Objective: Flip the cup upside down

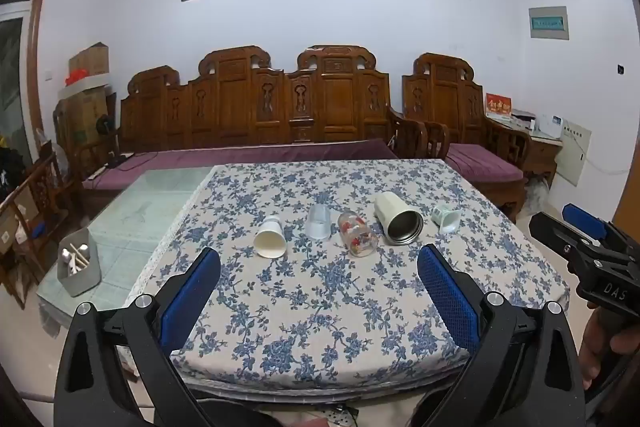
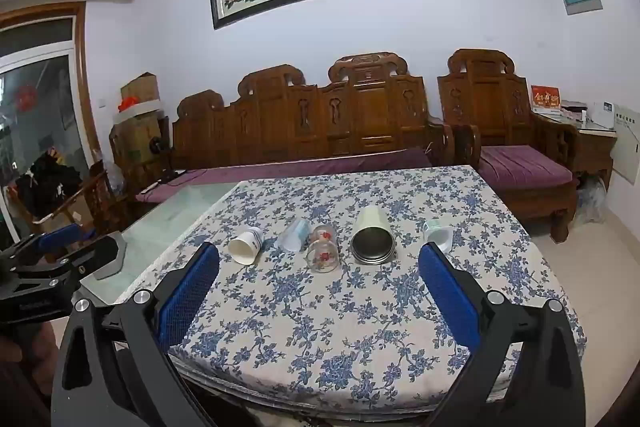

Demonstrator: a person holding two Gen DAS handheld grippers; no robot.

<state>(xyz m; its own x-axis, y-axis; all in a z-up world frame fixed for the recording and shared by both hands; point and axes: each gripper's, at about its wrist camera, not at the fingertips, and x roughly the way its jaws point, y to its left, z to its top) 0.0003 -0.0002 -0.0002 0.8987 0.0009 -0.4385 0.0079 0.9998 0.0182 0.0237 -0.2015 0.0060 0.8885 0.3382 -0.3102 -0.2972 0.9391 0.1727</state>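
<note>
A grey utensil holder (image 1: 78, 267) stands on the bare glass top just beside the left edge of the floral tablecloth (image 1: 320, 307). On the cloth, five cups lie on their sides in a row across the middle, well back from the near edge, all mouths turned toward the near edge. Nearest the left edge is a white paper cup (image 1: 271, 237), then just beside it a clear plastic cup (image 1: 319, 223), then a glass with red flowers (image 1: 357, 234) almost touching it. Next comes the largest, a cream tumbler with a steel inside (image 1: 398, 219), and closest to the right edge a small pale green cup (image 1: 446, 217), apart from the tumbler. The left gripper (image 1: 319, 277) hovers over the near edge with its blue pads spread wide, holding nothing. The right gripper (image 2: 319, 277) hangs beside it over the same edge, its blue fingers (image 2: 448, 301) likewise spread wide and empty; none of the cups is touched.
</note>
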